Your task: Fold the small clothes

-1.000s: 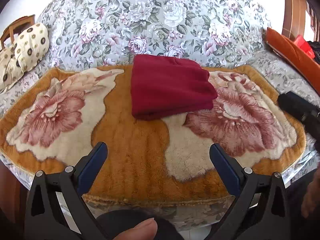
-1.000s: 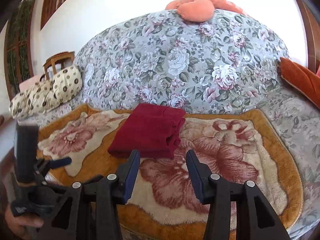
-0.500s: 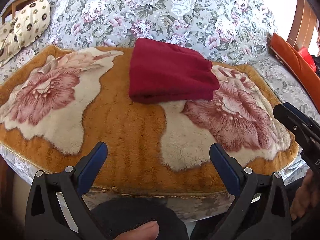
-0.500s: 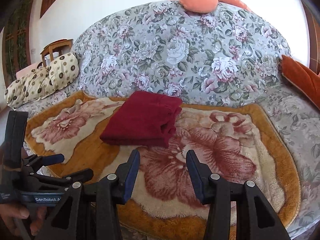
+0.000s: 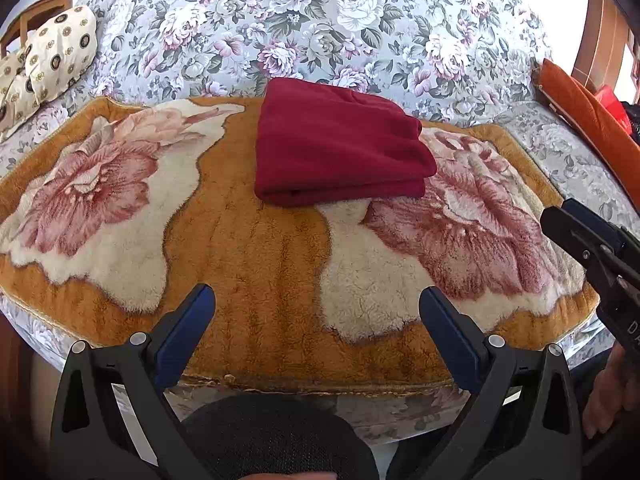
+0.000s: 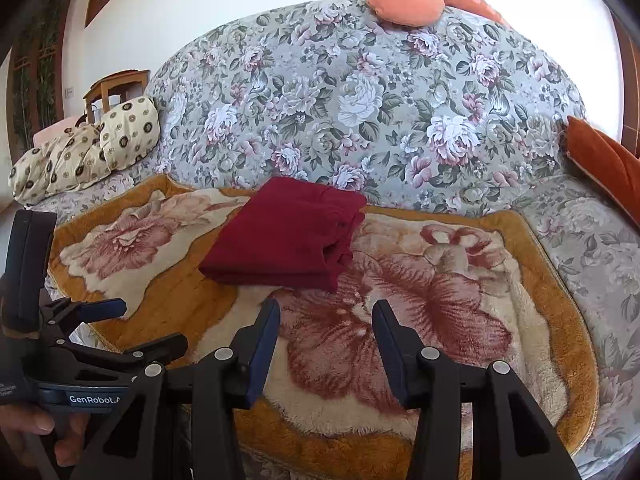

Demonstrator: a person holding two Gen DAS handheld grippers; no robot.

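The dark red garment (image 5: 340, 144) lies folded into a compact stack of layers toward the back of the plush flower-patterned blanket (image 5: 256, 264), close to the floral sofa backrest (image 5: 320, 20), with nothing touching it. By the look of it the folding is done or nearly so, and the step in hand is most likely a pull-back or a last check; to do that well, both tools should stay clear of the stack so the layers are not dragged askew, and any final tidying should be a light press on the looser right-hand edges, not a pinch. In the left wrist view the stack's long axis runs roughly left to right, its smooth fold line facing the near edge of the blanket and its bunched ends pointing right. The left gripper (image 5: 316, 320) hangs over the front of the blanket, well short of the garment, jaws spread wide and holding nothing. The right gripper (image 6: 326, 328) is likewise parted and empty, hovering over the large pink flower just in front of the stack. A patterned cushion (image 6: 84, 152) sits at the far left and an orange pillow (image 6: 408, 0) rests atop the backrest.
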